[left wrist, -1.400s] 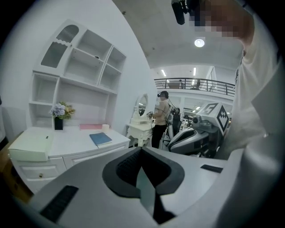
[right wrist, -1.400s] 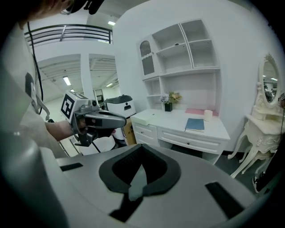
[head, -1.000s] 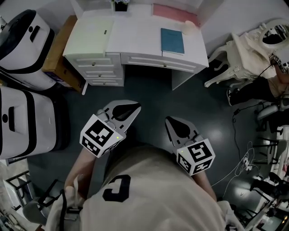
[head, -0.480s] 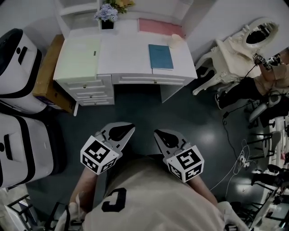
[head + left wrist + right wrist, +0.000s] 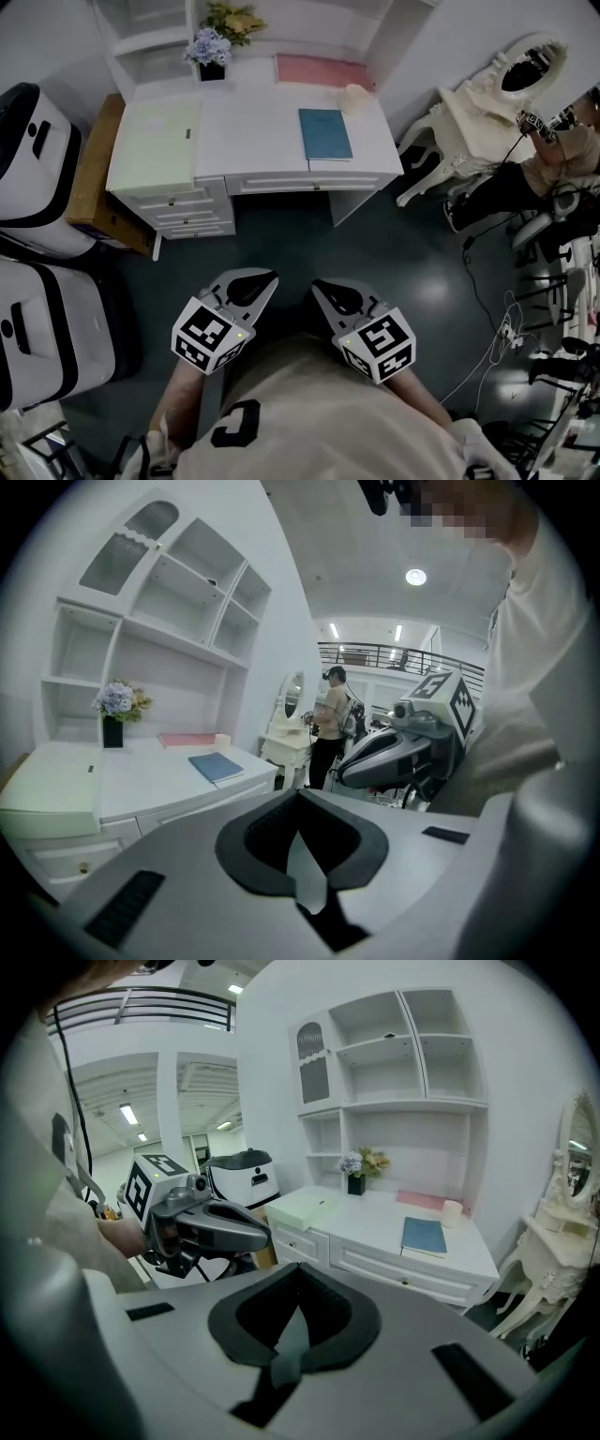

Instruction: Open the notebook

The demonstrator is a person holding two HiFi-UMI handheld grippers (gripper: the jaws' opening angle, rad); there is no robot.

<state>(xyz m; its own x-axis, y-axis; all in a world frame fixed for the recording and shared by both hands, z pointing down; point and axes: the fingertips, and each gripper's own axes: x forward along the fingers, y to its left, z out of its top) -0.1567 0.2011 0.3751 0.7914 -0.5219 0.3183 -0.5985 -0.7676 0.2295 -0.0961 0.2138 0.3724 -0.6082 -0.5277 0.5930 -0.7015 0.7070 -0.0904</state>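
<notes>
Closer to the white desk (image 5: 253, 131), the left gripper (image 5: 247, 283) and right gripper (image 5: 332, 291) are being carried, jaws together and empty, so its closed blue notebook (image 5: 325, 134) comes within reach.

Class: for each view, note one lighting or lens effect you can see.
Head view: dim overall, the white desk brightest, a soft sheen on the dark floor. Left gripper view: fisheye with black corners, ceiling lamp glaring. Right gripper view: shelves bow; blue notebook looks sharp.

My left tool (image 5: 255, 278) and right tool (image 5: 328, 287) have drawn closer together; the desk (image 5: 248, 131) and notebook (image 5: 325, 134) now show lower in my head view.
</notes>
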